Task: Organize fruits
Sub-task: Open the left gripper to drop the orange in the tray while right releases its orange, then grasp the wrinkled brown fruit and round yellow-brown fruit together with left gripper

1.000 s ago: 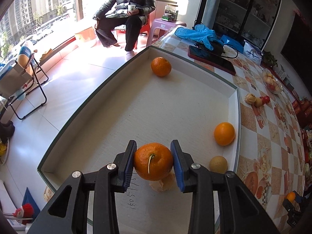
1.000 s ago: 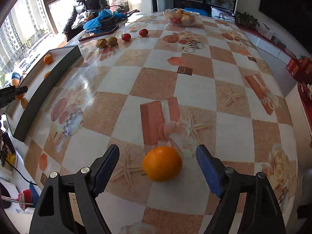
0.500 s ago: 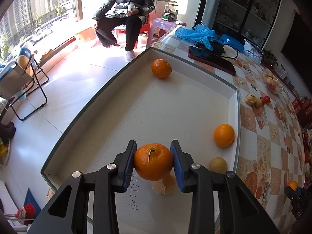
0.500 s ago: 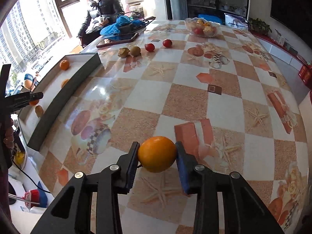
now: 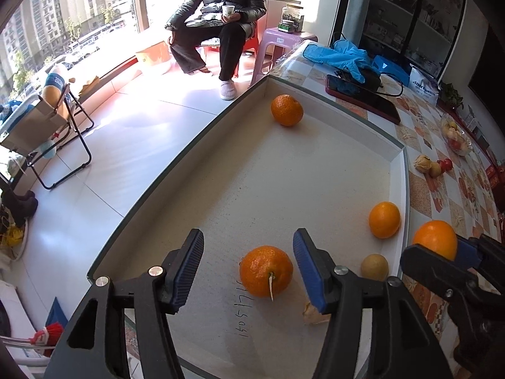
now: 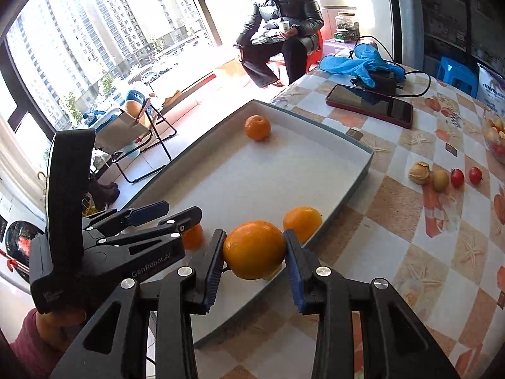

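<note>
A white shallow tray (image 5: 176, 170) lies at the table's left edge. My left gripper (image 5: 248, 249) hangs over its near end, jaws opening. A stemmed orange (image 5: 266, 271) rests on the tray floor between the fingers, and neither pad presses on it. My right gripper (image 6: 254, 252) is shut on a smooth orange (image 6: 254, 249), held above the tray's (image 6: 356, 186) near right rim. In the left wrist view that held orange (image 5: 434, 240) shows at the right, just outside the tray wall. The left gripper (image 6: 157, 218) appears at the left of the right wrist view.
The tray also holds an orange in the far corner (image 5: 286, 110), one by the right wall (image 5: 384, 219), a small yellow fruit (image 5: 374, 267) and a husk scrap (image 5: 315, 315). On the table lie a phone (image 6: 369, 105), blue gloves (image 6: 359, 63) and small fruits (image 6: 440, 179). A person (image 5: 221, 15) sits beyond.
The left jaws have spread and let the stemmed orange drop to the tray floor. The right gripper shut on the orange on the table and carried it left to the tray.
</note>
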`<state>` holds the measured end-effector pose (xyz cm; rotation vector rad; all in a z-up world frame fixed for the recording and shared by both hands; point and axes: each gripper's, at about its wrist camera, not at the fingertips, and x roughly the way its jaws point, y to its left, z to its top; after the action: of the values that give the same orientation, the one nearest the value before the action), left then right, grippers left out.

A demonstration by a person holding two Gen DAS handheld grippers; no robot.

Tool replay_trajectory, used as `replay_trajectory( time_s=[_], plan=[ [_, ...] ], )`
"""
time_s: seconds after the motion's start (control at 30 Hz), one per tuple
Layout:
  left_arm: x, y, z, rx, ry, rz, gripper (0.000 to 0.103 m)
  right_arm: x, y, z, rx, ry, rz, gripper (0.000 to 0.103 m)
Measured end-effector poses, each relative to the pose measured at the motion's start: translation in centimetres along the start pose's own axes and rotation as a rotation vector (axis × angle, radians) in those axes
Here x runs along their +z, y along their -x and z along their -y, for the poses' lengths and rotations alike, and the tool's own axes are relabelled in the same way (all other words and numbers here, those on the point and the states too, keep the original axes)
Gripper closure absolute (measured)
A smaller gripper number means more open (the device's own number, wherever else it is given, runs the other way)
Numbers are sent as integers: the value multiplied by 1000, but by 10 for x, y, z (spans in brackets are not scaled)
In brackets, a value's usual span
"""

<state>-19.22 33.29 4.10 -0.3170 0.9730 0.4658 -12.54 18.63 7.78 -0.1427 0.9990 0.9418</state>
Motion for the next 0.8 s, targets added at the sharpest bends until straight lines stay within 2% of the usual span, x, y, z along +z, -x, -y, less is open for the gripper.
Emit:
replay_trajectory(
  time_s=[0.1,0.17,0.23,0.27,0.37,0.53,0.63,0.7,0.8],
  plan=[
    [0,0,-3,10,6,-3,25,4,-22,-4,19,13,-61,64],
    [2,0,-3,7,7,-11,25,3,-23,2,-4,1,-57,51],
    [4,2,0,-11,2,-13,25,1,-10,17,-11,-33,-15,7],
    [5,4,3,-23,-5,-13,25,0,1,26,-29,-57,14,1],
    [9,16,20,-76,-46,-3,25,-10,30,64,-92,-128,63,0],
    [20,43,80,-185,-178,21,24,-49,56,156,-325,-311,13,0],
    [27,50,123,-246,-244,16,23,-84,69,206,-491,-397,-23,0],
    [33,52,153,-254,-289,19,23,-107,80,231,-553,-445,-16,0],
    [45,47,199,-241,-352,50,22,-129,99,250,-629,-469,59,0]
  ],
)
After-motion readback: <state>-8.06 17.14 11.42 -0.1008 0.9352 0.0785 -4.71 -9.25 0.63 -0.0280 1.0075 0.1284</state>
